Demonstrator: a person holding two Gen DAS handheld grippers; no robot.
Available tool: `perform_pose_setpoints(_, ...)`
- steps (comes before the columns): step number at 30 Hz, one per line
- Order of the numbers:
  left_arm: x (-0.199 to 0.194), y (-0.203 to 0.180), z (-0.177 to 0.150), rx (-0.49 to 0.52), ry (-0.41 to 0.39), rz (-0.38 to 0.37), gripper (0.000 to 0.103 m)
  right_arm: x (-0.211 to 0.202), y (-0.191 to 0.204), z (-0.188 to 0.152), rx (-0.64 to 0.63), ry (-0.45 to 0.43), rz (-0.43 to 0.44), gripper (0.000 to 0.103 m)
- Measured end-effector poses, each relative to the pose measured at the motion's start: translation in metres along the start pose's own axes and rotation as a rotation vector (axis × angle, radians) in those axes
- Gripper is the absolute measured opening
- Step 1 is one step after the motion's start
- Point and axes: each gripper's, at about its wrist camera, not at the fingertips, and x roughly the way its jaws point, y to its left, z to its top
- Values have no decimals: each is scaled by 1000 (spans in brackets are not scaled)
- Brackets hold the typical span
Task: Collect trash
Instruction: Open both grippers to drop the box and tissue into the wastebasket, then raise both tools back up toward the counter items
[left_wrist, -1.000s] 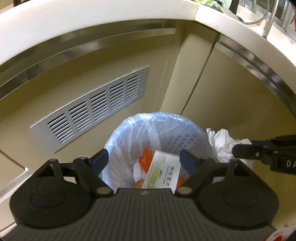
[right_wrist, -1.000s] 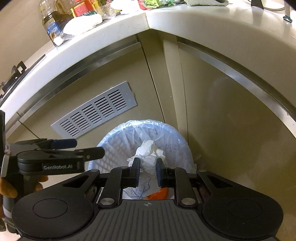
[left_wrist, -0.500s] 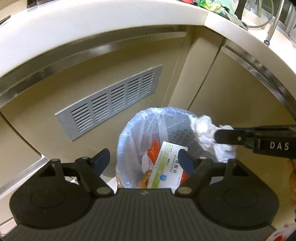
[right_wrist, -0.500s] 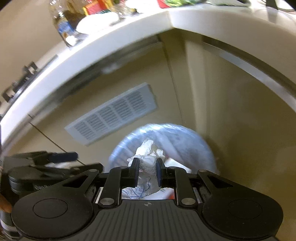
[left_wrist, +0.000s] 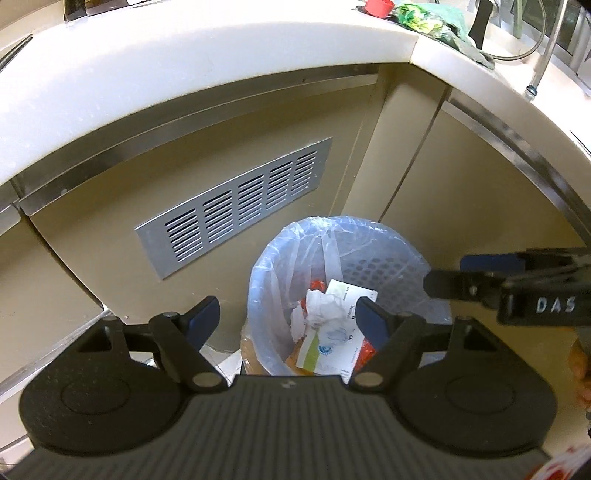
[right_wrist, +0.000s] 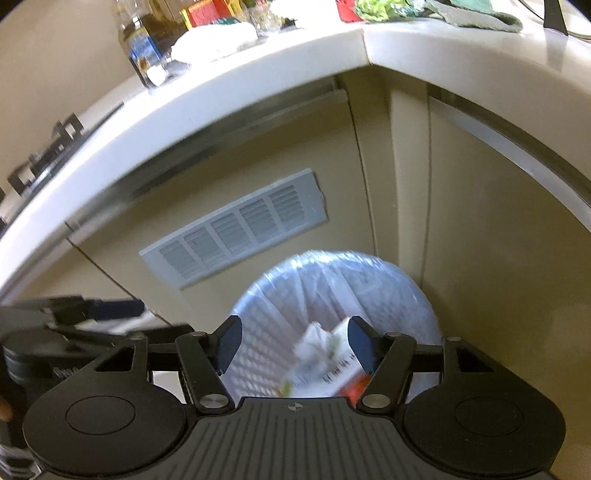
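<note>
The crumpled tissue (left_wrist: 320, 308) lies inside the lined bin (left_wrist: 258, 273), on top of a white-and-green carton (left_wrist: 334, 343) and some orange scraps — below and ahead of the left gripper (left_wrist: 288, 319), between its two fingertips as that camera sees it. In the right wrist view the same wad (right_wrist: 314, 349) sits below the gap of the right gripper (right_wrist: 295, 343), blurred, so its outline is hard to read there.

Both grippers stand wide open and hold nothing. The left fingers (left_wrist: 203, 317) are spread well apart; so are the right fingers (right_wrist: 229, 343).

The tissue looks very light and soft, likely to squash flat under any pinch and to give no resistance. If it had to be taken up, a pinch on the thickest bunched part near its middle would probably serve best, since loose corners may tear or slip out. The carton beneath looks stiffer, better gripped across its thin edges.

Both grippers are tilted downward over the bin mouth, pointing toward the cupboard corner under the counter (left_wrist: 221, 55). The right gripper's fingers reach in from the right of the left one's, just above the bin's far rim — the two tools near each other but apart.
</note>
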Motion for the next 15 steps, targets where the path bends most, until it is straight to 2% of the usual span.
perform_pose_setpoints(15, -24, -22, -6, 16, 8, 4, 78, -25, -10, -12, -25, 58, -65, 64)
